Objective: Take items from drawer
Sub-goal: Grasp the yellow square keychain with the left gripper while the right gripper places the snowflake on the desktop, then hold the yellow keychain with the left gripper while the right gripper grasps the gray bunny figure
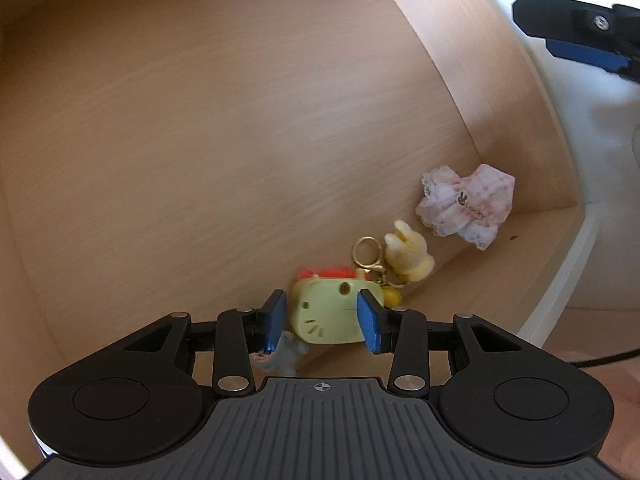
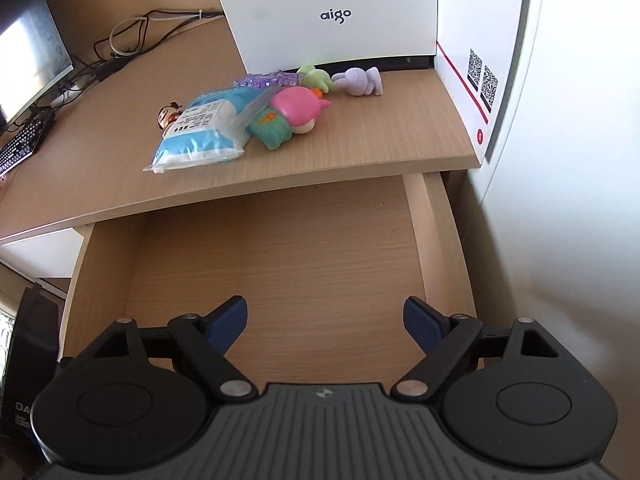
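Straddling the yellow cat-face keychain (image 1: 328,316), the left gripper (image 1: 325,320) stands half-open (pads not visibly pressing); the right gripper (image 2: 325,326) gapes empty.

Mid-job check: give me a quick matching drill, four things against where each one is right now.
1. yellow cat-face keychain
2. pink lace cloth
3. blue-and-white packet
4. purple bunny toy

a. desk top, beside the white box
b. between the left gripper's pads
c. drawer corner
d. desk top, near the front edge

Pairs: 1-b, 2-c, 3-d, 4-a
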{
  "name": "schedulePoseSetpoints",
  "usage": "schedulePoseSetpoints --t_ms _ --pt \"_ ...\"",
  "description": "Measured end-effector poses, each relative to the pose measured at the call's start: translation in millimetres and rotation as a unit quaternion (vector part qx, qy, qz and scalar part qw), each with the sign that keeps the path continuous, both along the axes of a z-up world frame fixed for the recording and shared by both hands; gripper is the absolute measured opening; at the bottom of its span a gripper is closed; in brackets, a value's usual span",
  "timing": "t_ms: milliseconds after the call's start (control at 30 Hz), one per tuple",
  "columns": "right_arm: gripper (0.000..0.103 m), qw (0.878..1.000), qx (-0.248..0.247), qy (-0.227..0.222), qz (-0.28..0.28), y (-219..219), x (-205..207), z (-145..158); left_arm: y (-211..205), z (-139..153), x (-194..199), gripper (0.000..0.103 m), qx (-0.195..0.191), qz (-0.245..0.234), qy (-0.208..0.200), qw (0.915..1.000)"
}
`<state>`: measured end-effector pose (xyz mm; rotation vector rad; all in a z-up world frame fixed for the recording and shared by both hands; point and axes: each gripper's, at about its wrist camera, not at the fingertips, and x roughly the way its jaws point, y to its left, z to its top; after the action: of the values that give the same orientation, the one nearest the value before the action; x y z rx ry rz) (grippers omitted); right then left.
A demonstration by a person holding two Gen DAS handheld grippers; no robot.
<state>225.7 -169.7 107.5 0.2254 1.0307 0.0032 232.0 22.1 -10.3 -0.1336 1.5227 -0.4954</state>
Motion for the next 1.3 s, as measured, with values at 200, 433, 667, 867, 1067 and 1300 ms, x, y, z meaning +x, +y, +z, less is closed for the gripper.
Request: schedulePoseSetpoints --t_ms 200,433,667,867,1067,1300 --pt "0.086 1.0 0.002 0.007 0.001 -0.8 0.1 -3.6 -5.5 -12.7 1.7 0.046 -0.015 0.031 0.037 0.9987" --pt "0.087 1.0 0.001 0.009 -0.004 -3.7 -0.1 -3.7 -21.2 -14.4 7.0 0.036 -0.04 0.033 0.037 0.998" --pt "0.087 1.0 0.001 0.007 -0.004 -5.1 0.6 -4.2 9.7 24.9 29.9 0.03 -0.022 0.083 -0.068 0.994" --pt "0.087 0.999 0.01 0.044 0.008 3.4 -0.1 -25.3 69.1 67.5 30.7 0.03 -0.001 0.159 -0.139 0.9774" --pt "0.087 0.99 0.055 0.11 0.063 40.6 -2.9 -54.0 90.7 83.3 -0.1 0.03 0.001 0.189 -0.154 0.9699" --pt "0.087 0.961 0.107 0.198 0.16 106.7 6.5 -90.0 101.3 103.8 -27.0 0.03 0.003 0.197 -0.178 0.9641"
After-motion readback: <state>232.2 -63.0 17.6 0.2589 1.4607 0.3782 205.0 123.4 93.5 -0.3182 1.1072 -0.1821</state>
